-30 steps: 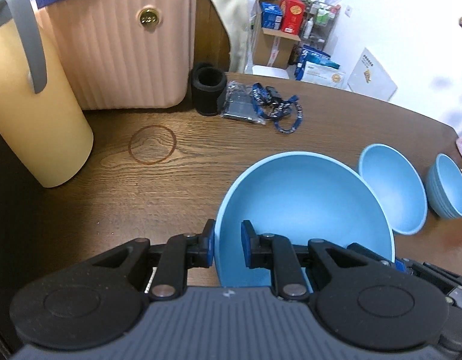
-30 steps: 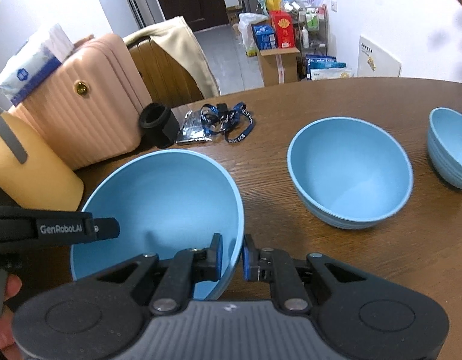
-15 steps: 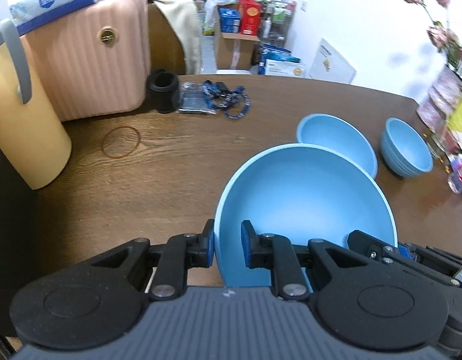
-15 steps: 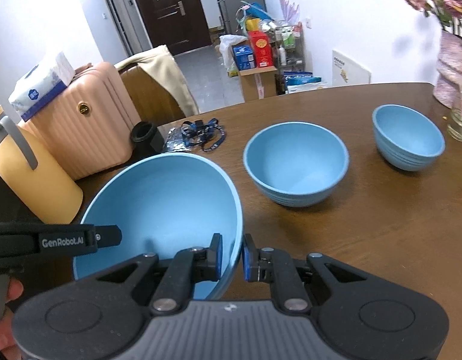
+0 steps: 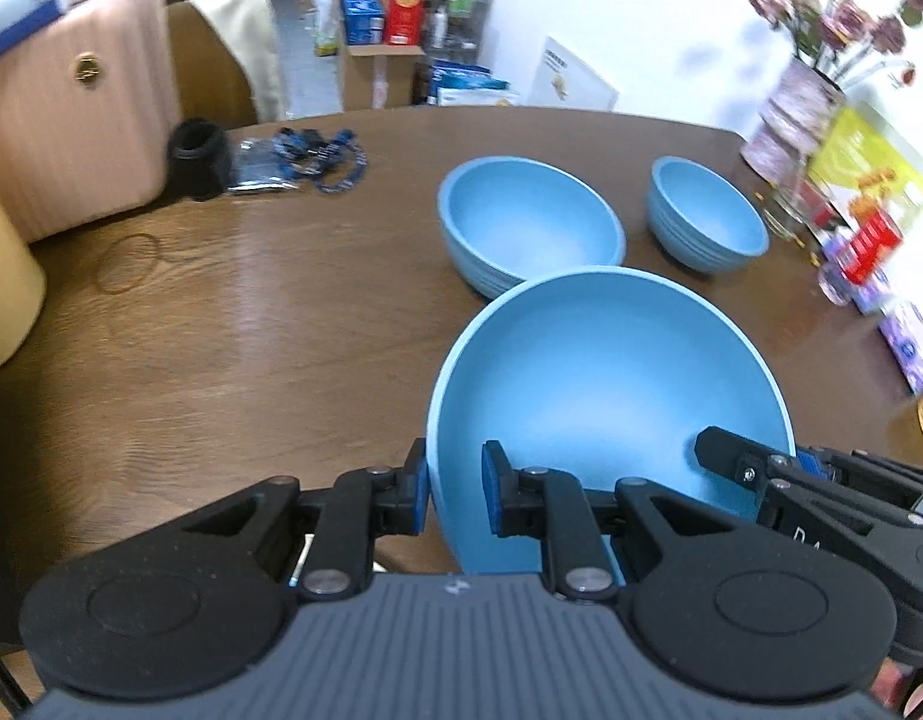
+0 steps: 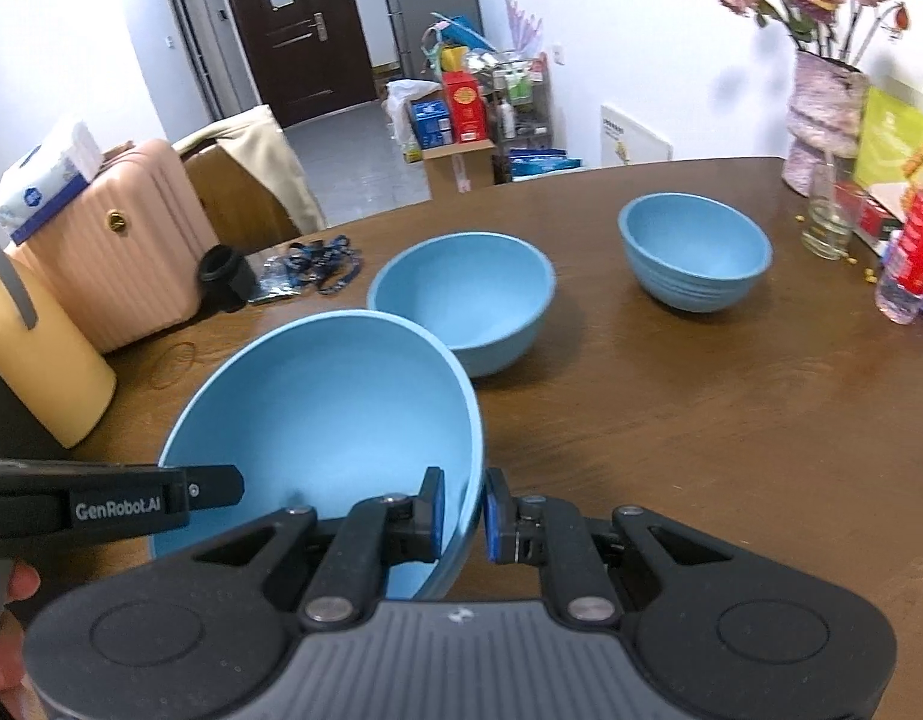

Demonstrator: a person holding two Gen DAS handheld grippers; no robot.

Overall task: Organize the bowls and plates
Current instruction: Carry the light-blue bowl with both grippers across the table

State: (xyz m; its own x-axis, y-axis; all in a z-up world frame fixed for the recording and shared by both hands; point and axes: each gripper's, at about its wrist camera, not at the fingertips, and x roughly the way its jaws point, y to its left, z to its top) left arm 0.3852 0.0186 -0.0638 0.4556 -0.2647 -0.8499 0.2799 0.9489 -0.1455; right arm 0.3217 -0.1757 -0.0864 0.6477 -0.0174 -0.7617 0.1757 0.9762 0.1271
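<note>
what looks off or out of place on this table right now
Nothing is spilled or broken. The large blue bowl hangs tilted off the table, pinched at opposite rims by the left gripper and right gripper. A faint ring mark stains the wood, and small yellow bits lie scattered by the glass jar.
</note>
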